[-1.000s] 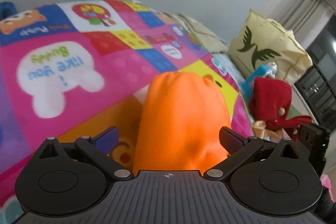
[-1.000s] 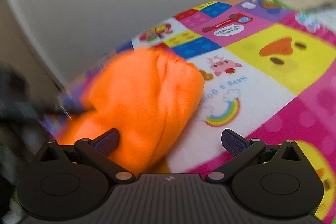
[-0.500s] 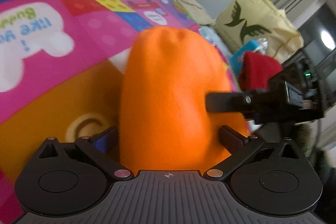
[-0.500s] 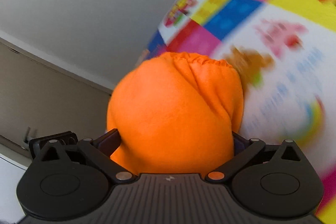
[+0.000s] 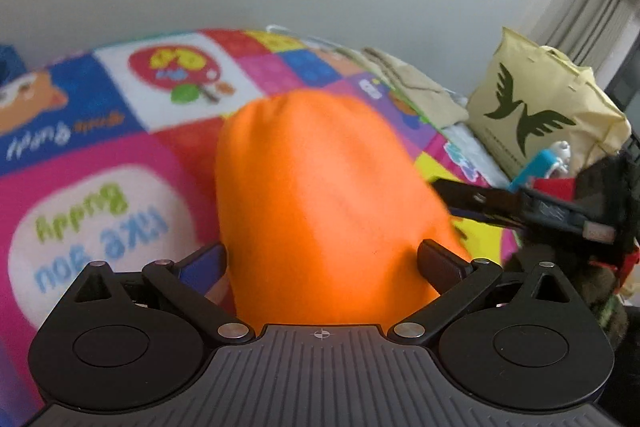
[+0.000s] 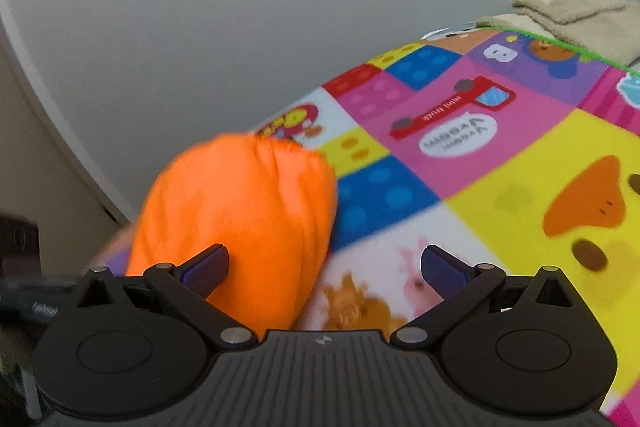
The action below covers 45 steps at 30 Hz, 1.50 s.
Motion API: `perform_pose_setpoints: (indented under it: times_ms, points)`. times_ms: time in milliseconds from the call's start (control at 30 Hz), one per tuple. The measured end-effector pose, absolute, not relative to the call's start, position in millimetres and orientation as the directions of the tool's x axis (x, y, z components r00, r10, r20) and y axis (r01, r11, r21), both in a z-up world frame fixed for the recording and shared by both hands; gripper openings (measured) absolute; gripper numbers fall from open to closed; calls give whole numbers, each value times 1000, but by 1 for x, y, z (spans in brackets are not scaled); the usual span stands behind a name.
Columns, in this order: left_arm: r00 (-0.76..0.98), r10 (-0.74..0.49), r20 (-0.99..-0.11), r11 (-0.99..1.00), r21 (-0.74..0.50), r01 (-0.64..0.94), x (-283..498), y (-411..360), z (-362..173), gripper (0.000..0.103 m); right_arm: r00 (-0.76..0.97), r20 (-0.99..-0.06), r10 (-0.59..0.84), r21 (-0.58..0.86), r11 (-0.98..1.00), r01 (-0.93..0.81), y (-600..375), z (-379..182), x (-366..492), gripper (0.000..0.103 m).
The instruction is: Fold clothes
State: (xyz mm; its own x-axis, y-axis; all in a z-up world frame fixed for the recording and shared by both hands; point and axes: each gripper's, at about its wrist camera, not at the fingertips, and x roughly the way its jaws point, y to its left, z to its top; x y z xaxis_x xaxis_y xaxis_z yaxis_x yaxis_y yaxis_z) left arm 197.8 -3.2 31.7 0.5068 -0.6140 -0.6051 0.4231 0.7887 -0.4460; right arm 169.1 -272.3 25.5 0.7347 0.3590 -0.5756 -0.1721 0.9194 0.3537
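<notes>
Hanging between the wide-spread fingers of the left gripper [image 5: 322, 259], the orange garment [image 5: 320, 203] fills the middle of that view, a soft fleecy bundle above the printed play mat [image 5: 100, 163]; whether it rests on the mat or is lifted clear I cannot tell. The fingers sit at either side of the cloth, apart from each other, and do not visibly pinch it. The right gripper [image 6: 324, 263] is spread just as wide; the garment [image 6: 240, 219] lies toward its left finger, and bare mat [image 6: 520, 195] shows through the rest of the gap, so this gripper holds nothing. In the left view the right gripper [image 5: 532, 211] reaches in from the right, just beside the bundle. The fabric looks light, thick and limp, with a gathered hem at its far end: I judge it will sag and bunch rather than keep a crease, and will not slip much against the pads. A pinch at one edge or at that gathered hem, one gripper to each corner, should spread it better than a grab at the bulky middle. A beige bag [image 5: 536, 107] and folded beige cloth [image 6: 580, 15] lie well apart, off the mat.
</notes>
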Motion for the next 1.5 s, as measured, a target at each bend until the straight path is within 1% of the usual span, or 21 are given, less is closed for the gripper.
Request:
perform_pose_setpoints:
  times_ms: [67, 133, 167, 233, 267, 333, 367, 433, 500, 567, 667, 833, 933, 967, 1100, 1167, 1233, 1300, 1333, 1433, 1500]
  points:
    - [504, -580, -640, 813, -417, 407, 198, -10, 18, 103, 750, -611, 255, 234, 962, -137, -263, 21, 164, 103]
    - [508, -573, -643, 817, -404, 411, 196, -17, 12, 103, 764, -615, 195, 184, 978, -101, -266, 25, 159, 103]
    - [509, -574, -642, 817, -405, 411, 194, -18, 12, 103, 778, -592, 212, 180, 975, -128, -267, 31, 151, 103]
    - [518, -570, -638, 820, -404, 406, 191, -17, 17, 103, 792, -523, 315, 162, 949, -271, -263, 48, 123, 103]
    - [525, -563, -638, 825, -388, 412, 189, -17, 20, 103, 777, -511, 367, 113, 925, -363, -252, 52, 109, 103]
    - [541, -546, -640, 834, -351, 426, 187, -17, 26, 103, 736, -535, 415, -45, 856, -515, -222, 53, 85, 103]
    - [542, -541, -643, 836, -341, 431, 188, -17, 28, 103, 736, -547, 397, -152, 818, -554, -204, 48, 74, 103]
    - [534, -541, -649, 835, -340, 432, 192, -21, 30, 103, 773, -547, 320, -341, 759, -555, -171, 31, 66, 103]
    - [535, -536, -653, 835, -321, 446, 196, -28, 34, 103, 822, -523, 225, -466, 732, -497, -150, 14, 75, 103]
    - [539, -527, -657, 835, -283, 472, 199, -39, 40, 103, 875, -471, 109, -536, 753, -383, -146, 2, 98, 103]
    - [561, -509, -653, 839, -229, 494, 201, -49, 55, 103, 857, -508, 86, -429, 837, -339, -162, 5, 120, 103]
    - [590, -481, -649, 844, -161, 512, 201, -56, 67, 103, 767, -559, 315, -210, 841, -498, -202, 25, 95, 103]
    - [580, -473, -663, 844, -152, 514, 202, -58, 60, 103, 704, -555, 443, -30, 835, -549, -245, 39, 83, 103]
    - [577, -475, -664, 843, -156, 514, 202, -57, 58, 103, 716, -536, 448, 6, 849, -528, -259, 44, 81, 103]
    - [565, -489, -665, 841, -187, 507, 208, -59, 51, 103, 822, -502, 268, 10, 952, -304, -282, 48, 98, 103]
    - [553, -505, -663, 835, -215, 506, 212, -62, 49, 103, 838, -518, 168, -85, 965, -246, -274, 40, 114, 103]
    - [547, -519, -657, 830, -236, 505, 213, -61, 52, 103, 827, -552, 109, -187, 950, -250, -261, 24, 128, 103]
    - [550, -531, -644, 828, -256, 500, 213, -58, 59, 103, 819, -571, 56, -237, 944, -230, -258, 11, 136, 103]
    - [563, -538, -627, 828, -265, 495, 212, -51, 66, 103, 816, -577, 35, -248, 945, -215, -259, 6, 139, 103]
    - [615, -518, -594, 847, -261, 463, 212, -32, 81, 103, 809, -585, 58, -188, 961, -205, -264, 5, 141, 103]
    - [635, -472, -611, 873, -222, 435, 220, -28, 80, 103, 809, -585, 65, -182, 961, -209, -261, 3, 141, 103]
